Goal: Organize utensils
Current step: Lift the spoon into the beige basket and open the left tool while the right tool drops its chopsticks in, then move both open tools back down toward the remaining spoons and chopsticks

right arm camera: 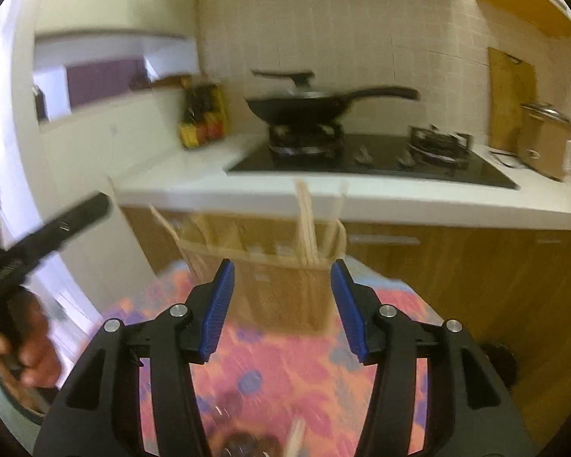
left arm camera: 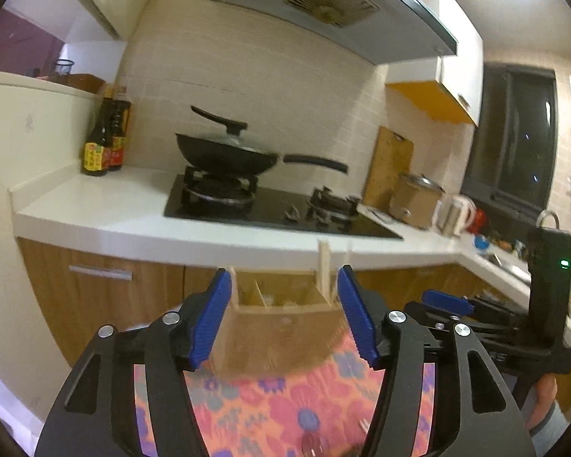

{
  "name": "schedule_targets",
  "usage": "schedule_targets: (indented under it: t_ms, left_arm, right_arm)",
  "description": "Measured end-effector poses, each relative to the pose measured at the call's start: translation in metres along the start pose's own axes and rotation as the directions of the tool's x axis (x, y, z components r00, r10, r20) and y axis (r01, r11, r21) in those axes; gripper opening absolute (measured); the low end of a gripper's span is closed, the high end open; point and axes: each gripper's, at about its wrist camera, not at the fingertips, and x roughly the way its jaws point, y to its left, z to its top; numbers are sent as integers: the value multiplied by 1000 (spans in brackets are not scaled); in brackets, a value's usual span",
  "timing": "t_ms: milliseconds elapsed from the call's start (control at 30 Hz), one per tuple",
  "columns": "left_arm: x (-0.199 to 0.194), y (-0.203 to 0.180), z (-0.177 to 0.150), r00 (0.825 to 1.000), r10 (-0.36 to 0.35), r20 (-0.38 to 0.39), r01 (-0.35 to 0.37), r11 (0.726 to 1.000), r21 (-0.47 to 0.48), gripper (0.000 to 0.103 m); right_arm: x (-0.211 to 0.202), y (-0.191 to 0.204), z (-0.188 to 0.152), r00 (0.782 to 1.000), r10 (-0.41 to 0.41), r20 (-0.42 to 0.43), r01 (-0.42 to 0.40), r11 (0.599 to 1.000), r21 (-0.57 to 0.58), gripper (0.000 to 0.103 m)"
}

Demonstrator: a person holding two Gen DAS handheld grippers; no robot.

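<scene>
Left tongs [left arm camera: 284, 314] jaws apart, gripping nothing; right tongs [right arm camera: 281, 306] likewise parted and empty; wooden utensil organizer [left arm camera: 281, 327] stands on floral-clothed counter [left arm camera: 285, 400] at 12 o'clock of both tongs; chopsticks [right arm camera: 307, 224] upright in its right-hand compartment; frames motion-blurred.

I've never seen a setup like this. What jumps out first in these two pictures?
The blue-padded fingers of the left gripper fill the foreground, spread apart around nothing. Just ahead, a wooden utensil holder with dividers stands on a bright floral tablecloth, with pale chopsticks upright at its right end. Behind, a black lidded wok sits on the gas stove.
</scene>
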Motion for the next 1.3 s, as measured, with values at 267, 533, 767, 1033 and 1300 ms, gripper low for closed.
schedule_targets:
  t_ms: [267, 533, 767, 1033, 1300]
  left_arm:
    - [-20, -15, -45, 992, 34, -125, -34, 999, 3, 57]
    - [-22, -23, -84, 968, 16, -252, -18, 1000, -5, 55]
    - [-6, -29, -127, 911, -3, -412, 19, 999, 35, 44]
    - [12, -34, -157, 842, -48, -537, 75, 997, 29, 42]
    - [25, -44, -168, 809, -24, -587, 72, 996, 59, 36]
  right_arm:
    - [-4, -18, -57, 975, -43, -220, 62, 995, 82, 49]
    - [-1, -34, -107, 935, -22, -355, 68, 991, 119, 49]
    - [7, -20, -142, 896, 12, -444, 28, 996, 82, 35]
    - [15, -6, -163, 864, 32, -503, 6, 997, 74, 35]
    - [19, 7, -171, 853, -9, -521, 25, 999, 25, 32]
